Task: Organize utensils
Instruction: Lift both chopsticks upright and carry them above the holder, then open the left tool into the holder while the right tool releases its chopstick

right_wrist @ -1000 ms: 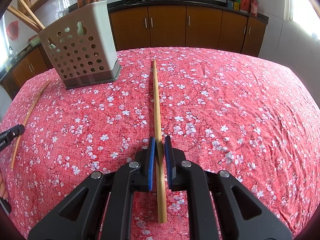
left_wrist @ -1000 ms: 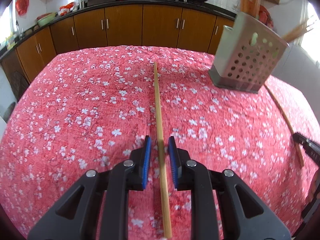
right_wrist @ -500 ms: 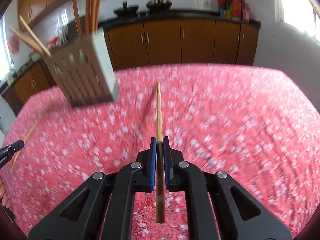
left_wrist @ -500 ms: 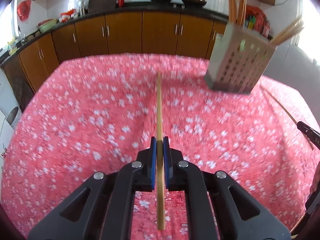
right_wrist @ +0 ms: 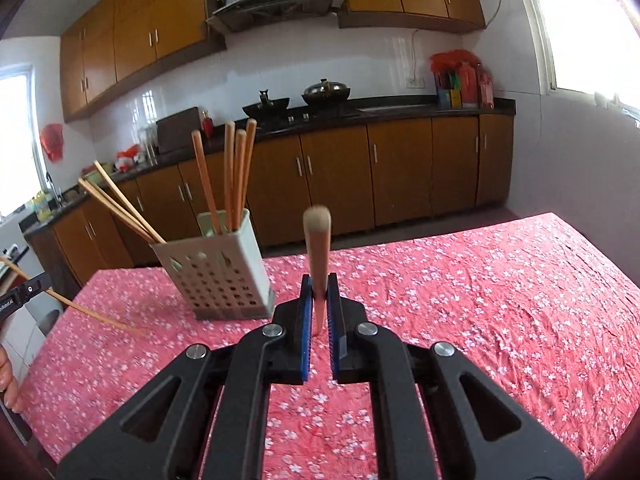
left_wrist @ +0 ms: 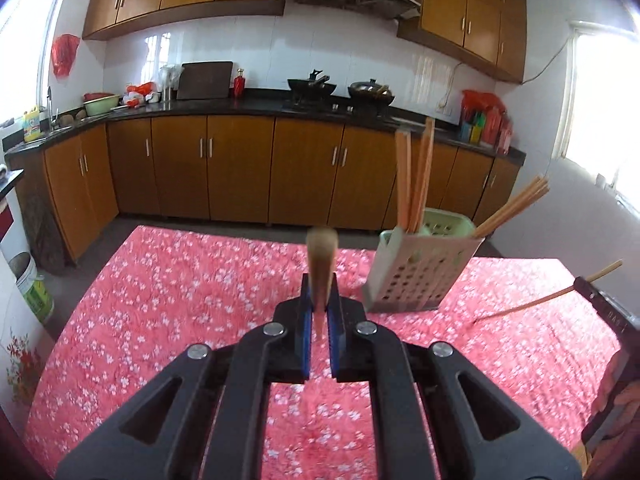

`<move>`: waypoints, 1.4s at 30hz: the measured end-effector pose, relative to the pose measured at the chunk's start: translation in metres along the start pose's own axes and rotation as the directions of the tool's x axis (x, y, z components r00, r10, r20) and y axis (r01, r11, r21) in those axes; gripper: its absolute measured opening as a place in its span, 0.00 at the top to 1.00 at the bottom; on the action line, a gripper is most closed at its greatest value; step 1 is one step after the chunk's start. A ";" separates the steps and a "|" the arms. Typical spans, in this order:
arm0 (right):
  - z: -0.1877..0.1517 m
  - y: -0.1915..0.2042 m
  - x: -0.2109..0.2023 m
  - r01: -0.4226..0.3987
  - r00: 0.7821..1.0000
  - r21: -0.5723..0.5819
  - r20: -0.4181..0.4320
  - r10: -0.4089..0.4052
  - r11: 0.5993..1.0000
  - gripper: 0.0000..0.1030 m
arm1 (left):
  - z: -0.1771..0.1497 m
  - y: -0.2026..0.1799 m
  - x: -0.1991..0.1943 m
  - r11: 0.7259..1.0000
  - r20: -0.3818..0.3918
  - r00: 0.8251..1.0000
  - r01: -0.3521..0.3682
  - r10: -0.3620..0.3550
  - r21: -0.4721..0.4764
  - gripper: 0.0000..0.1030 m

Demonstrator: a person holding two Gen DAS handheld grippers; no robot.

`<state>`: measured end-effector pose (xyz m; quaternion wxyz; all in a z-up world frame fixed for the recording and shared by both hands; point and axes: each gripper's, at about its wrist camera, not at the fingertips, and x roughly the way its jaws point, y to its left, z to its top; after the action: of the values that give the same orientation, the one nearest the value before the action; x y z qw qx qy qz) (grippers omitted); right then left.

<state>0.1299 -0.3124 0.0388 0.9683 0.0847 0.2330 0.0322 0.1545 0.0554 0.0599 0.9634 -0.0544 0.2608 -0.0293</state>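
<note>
Item: two chopsticks. My left gripper (left_wrist: 319, 312) clamps one chopstick (left_wrist: 321, 258); my right gripper (right_wrist: 319, 310) clamps another chopstick (right_wrist: 317, 254), both raised end-on, likely for dropping into the perforated holder (right_wrist: 224, 276), frame center-left.

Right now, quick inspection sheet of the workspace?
Surface: red floral tablecloth, wrinkled.
Job's things: perforated grey plastic utensil holder upright with wooden chopsticks inside.
Clutter: nothing seen on the table.
Grippers: left gripper shut on left wooden chopstick; right gripper shut on right wooden chopstick; both lifted off the cloth.
Cables: white wall cable.
Surroundings: brown wooden kitchen cabinets, two black woks.
</note>
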 end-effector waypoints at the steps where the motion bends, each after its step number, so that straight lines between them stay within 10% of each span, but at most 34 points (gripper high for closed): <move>1: 0.002 0.001 -0.001 -0.009 1.000 0.006 0.003 0.009 1.000 0.93 | 0.003 -0.002 -0.001 1.000 0.000 1.000 0.011 -0.011 -0.001 0.93; 15: 0.078 0.040 -0.046 -0.209 0.951 0.005 0.236 0.202 0.978 0.93 | 0.074 -0.062 -0.039 0.980 0.163 0.966 0.195 -0.199 0.039 0.93; 27: 0.128 0.071 -0.016 -0.201 0.888 -0.042 0.414 0.200 0.979 0.93 | 0.129 -0.102 -0.015 0.983 0.240 0.953 0.170 -0.182 0.069 0.93; 39: 0.100 0.070 0.059 -0.154 0.937 -0.048 0.311 0.161 0.987 0.92 | 0.111 -0.105 0.057 0.985 0.122 0.980 0.150 -0.160 0.088 0.93; 42: 0.099 0.065 0.052 -0.156 0.938 -0.044 0.305 0.162 0.987 0.60 | 0.109 -0.103 0.064 0.986 0.105 0.982 0.154 -0.160 0.065 0.88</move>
<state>0.2197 -0.2581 0.1141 0.9877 0.0979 0.0714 0.0987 0.2617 -0.0421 0.1338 0.9722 -0.0490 0.2014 -0.1094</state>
